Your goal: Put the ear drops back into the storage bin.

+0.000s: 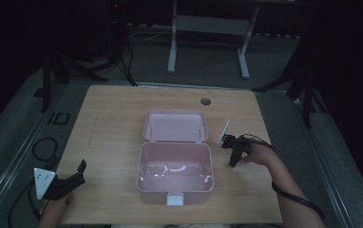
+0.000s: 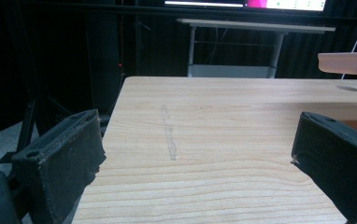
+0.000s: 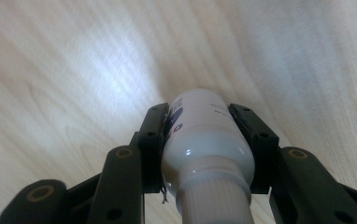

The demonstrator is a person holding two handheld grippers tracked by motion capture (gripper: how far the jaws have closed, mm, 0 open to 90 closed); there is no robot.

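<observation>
Tabletop (image 1: 113, 114): light wood, a round hole (image 1: 205, 101) near its far edge, right of centre. A faint scuff line (image 2: 169, 135) runs along the grain in my left gripper view.

Pink box (image 1: 175, 173): sits at the middle of the tabletop, toward the near edge. Open, lid (image 1: 175, 126) folded back flat on the far side, hinged to the tub. Inside looks bare, with a pale glare on the bottom. Small white latch (image 1: 175, 198) on the near wall.

My left gripper (image 1: 68, 183): at the near left corner of the tabletop, well left of the box, held by my left hand (image 1: 56, 209). Jaws spread wide apart with nothing between them, bare wood showing through the gap. Grey three-cornered plate (image 1: 42, 182) on top.

My right gripper (image 1: 234, 152): just right of the box, held by my right hand (image 1: 260, 154), pointed down at the tabletop. Cable (image 1: 296, 197) trails along my forearm.

White bottle (image 3: 207, 140): small, rounded, ribbed cap toward the camera, printed label on its side, too blurred to read. My right jaws are closed against both its sides, clamping it. Its far end is at or close to the wood; whether it touches, I cannot tell.
</observation>
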